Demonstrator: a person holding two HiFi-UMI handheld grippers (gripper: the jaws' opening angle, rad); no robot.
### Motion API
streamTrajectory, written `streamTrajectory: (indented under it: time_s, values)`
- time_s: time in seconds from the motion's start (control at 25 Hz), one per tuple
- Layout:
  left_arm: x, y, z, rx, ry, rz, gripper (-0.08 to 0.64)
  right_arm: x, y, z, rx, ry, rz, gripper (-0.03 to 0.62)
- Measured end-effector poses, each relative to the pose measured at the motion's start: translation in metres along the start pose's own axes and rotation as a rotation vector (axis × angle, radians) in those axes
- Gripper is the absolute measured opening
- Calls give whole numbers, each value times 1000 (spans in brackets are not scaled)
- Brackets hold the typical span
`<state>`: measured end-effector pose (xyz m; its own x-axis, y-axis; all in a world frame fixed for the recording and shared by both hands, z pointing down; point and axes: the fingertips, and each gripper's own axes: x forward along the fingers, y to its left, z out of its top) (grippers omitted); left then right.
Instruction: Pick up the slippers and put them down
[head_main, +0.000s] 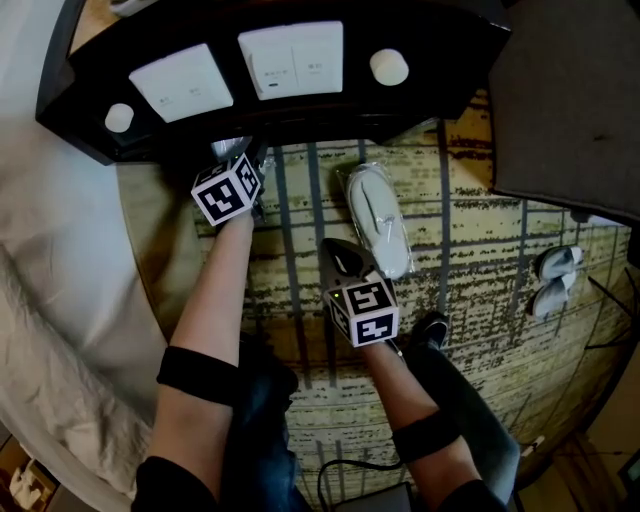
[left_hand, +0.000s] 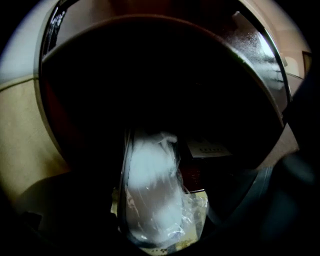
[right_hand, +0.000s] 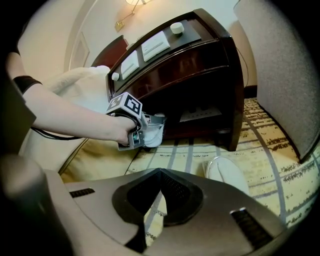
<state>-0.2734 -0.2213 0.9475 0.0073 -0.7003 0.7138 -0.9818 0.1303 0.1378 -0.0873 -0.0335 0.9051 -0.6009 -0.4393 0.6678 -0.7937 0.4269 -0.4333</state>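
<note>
Left gripper view shows the left gripper (head_main: 238, 160) with jaws spread wide either side of a plastic-wrapped slipper (left_hand: 150, 190) on the carpet (head_main: 470, 250) at the nightstand (head_main: 300, 110) foot, pads not pressing it. A closing grip may pinch only loose film, letting it slide out. The right gripper (right_hand: 159, 186) is clenched, empty, near the second slipper (head_main: 378, 218).
</note>
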Motion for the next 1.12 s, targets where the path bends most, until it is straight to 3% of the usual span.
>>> streamTrajectory:
  time_s: [0.32,0.48,0.64,0.72,0.92,1.0,1.12]
  values:
    - [-65,9,9,36,50,33,522,-55,30,30,-11,24,4,2]
    - [-134,-4,22,89,105,13,517,-105,52,57,-13,41,-8,2]
    - [-232,-33,37,193,154,-61,365,-167,79,91,-43,59,-21,2]
    - [-279,-49,56,232,145,-103,244,-195,89,120,-60,50,-31,2]
    - [-404,-88,114,287,109,-178,59,-275,130,198,-112,22,-23,2]
    - [-453,-99,138,304,101,-204,10,-306,148,227,-139,8,-13,2]
    - [-517,-111,174,308,80,-226,0,-347,174,267,-181,-21,6,2]
